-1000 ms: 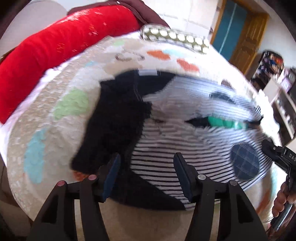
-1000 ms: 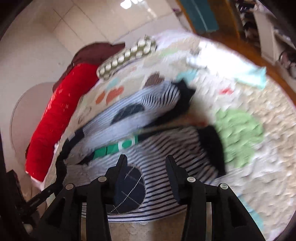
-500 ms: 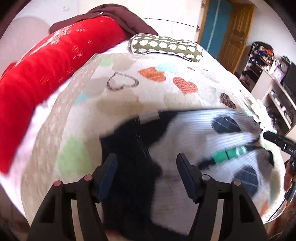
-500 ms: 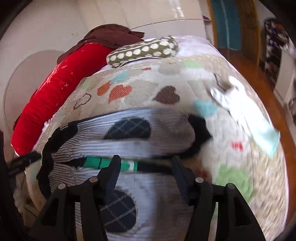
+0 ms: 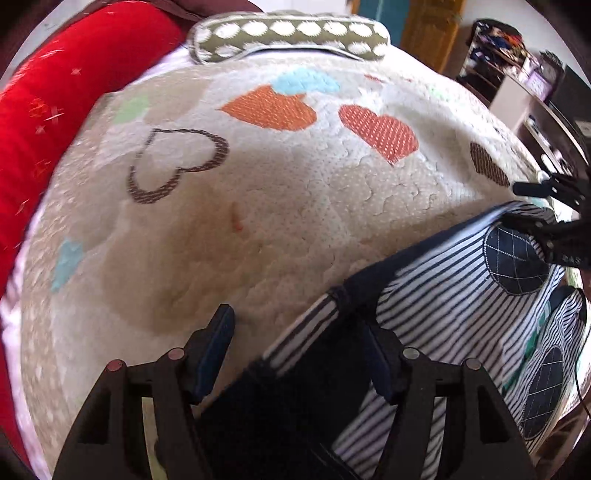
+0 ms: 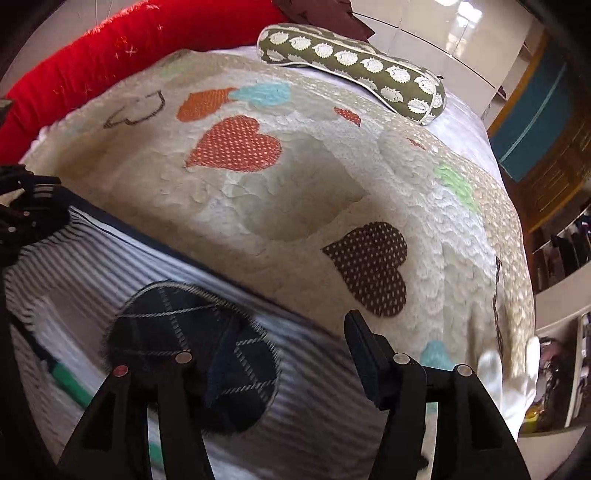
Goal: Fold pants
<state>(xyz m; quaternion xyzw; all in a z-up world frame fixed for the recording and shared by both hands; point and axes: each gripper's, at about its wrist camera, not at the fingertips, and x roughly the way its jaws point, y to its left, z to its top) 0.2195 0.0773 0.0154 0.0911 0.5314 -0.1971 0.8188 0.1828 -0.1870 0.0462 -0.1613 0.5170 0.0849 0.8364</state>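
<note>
The pants (image 5: 443, 310) are navy-and-white striped with navy cuffs and round checked knee patches (image 5: 515, 264). They lie on a heart-patterned quilt (image 5: 295, 192). My left gripper (image 5: 299, 350) is open and hovers over the far edge of the pants at the dark cuff end. My right gripper (image 6: 288, 354) is open over the far edge of the pants (image 6: 110, 273), above a knee patch (image 6: 173, 332). Each gripper shows at the edge of the other's view: the right one (image 5: 554, 221), the left one (image 6: 26, 214).
A red bolster (image 5: 48, 96) runs along the left of the bed. A green dotted pillow (image 5: 288, 35) lies at the far end. A white and teal cloth (image 6: 495, 373) lies at the right edge. Shelves (image 5: 524, 85) and a wooden door (image 6: 546, 122) stand beyond the bed.
Both grippers have moved forward from the near side of the pants to the far edge. Both stayed open. The pants now fill only the lower part of each view.
</note>
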